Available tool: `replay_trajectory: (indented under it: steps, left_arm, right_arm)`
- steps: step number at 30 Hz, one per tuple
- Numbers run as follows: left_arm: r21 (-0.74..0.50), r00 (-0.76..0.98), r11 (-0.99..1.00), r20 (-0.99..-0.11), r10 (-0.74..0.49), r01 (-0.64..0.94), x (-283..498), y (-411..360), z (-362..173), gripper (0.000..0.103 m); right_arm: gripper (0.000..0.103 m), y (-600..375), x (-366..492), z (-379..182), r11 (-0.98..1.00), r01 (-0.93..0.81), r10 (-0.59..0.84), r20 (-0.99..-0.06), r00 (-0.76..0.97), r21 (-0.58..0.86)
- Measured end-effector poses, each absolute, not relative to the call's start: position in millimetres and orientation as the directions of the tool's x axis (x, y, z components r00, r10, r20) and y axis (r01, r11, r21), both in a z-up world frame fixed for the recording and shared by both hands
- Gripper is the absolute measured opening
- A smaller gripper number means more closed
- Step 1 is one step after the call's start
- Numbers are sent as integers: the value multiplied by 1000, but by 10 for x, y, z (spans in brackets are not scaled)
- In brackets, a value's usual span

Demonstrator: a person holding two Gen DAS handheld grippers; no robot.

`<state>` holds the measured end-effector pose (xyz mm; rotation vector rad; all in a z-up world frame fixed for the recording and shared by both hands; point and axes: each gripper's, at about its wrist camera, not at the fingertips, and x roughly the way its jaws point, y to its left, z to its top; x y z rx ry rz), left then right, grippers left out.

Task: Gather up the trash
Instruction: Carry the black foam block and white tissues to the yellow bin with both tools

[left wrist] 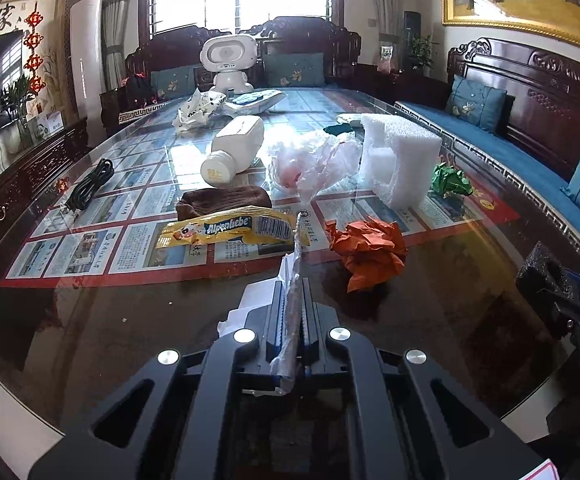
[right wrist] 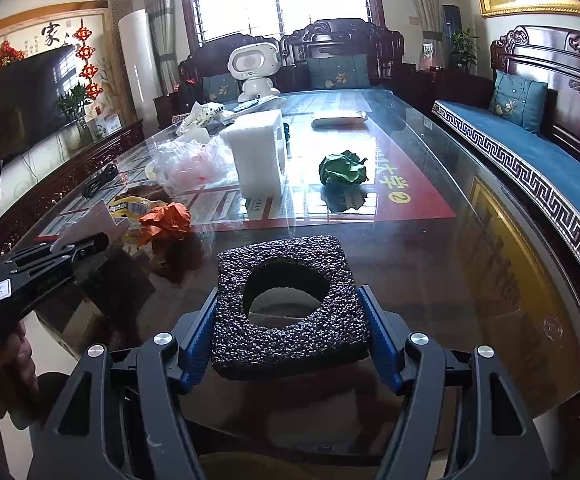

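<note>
My left gripper (left wrist: pixel 292 284) is shut on a thin clear plastic wrapper (left wrist: pixel 295 304) with white paper beside it, held above the glass table (left wrist: pixel 130 320). My right gripper (right wrist: pixel 290 300) is shut on a black foam square with a round hole (right wrist: pixel 290 280), above the table's near end; it also shows at the right of the left wrist view (left wrist: pixel 546 280). On the table lie crumpled orange paper (left wrist: pixel 370 250), a yellow Alpenliebe wrapper (left wrist: pixel 226 230), a clear plastic bag (left wrist: pixel 314 160), a white foam block (left wrist: pixel 398 156), crumpled green paper (right wrist: pixel 342 168) and a white bottle on its side (left wrist: pixel 234 150).
A brown cloth (left wrist: pixel 222 200), a black cable (left wrist: pixel 90 184), crumpled white packaging (left wrist: pixel 198 110) and a white robot toy (left wrist: pixel 230 64) are farther along the table. A dark wooden sofa with blue cushions (right wrist: pixel 522 136) runs along the right. A TV cabinet (right wrist: pixel 70 172) is at the left.
</note>
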<state>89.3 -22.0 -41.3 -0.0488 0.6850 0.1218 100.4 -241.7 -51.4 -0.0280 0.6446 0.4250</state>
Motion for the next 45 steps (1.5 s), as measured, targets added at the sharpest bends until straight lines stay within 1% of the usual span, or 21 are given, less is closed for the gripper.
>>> replay_trajectory:
  steps: [10,19,24,29,39,40,42,43,45]
  left_arm:
    - [-40,809,996,-586,44,-82,506,-237,-196,7]
    - [-62,833,998,-551,-46,14,-71,-454,-100,7]
    - [-85,831,992,-543,-122,90,-443,-603,-148,7]
    - [-101,806,982,-561,-190,162,-818,-725,-326,7]
    - [-128,681,953,-674,-286,273,-1316,-954,-977,7]
    - [-141,668,951,-683,-296,276,-1340,-961,-1039,7]
    - [-159,646,946,-698,-310,281,-1377,-973,-1132,7]
    - [-161,640,945,-702,-312,285,-1388,-992,-1159,7]
    - [-165,625,942,-713,-319,292,-1402,-1007,-1220,7]
  right_arm:
    - [64,-2357,635,-316,911,-408,372,-564,737,67]
    - [64,-2318,43,-160,909,-417,363,-535,763,20]
    - [64,-2305,-316,-183,902,-432,365,-538,760,2]
    - [64,-2313,-673,-361,890,-455,360,-583,728,-17]
    - [64,-2344,-1042,-952,900,-436,304,-702,644,-11]
    - [66,-2341,-1062,-990,901,-434,299,-709,639,-12]
    - [71,-2345,-1081,-1045,905,-425,290,-720,631,-7]
    - [82,-2353,-1084,-1060,910,-414,284,-721,632,-5]
    - [84,-2374,-1115,-1069,915,-404,273,-713,646,-16]
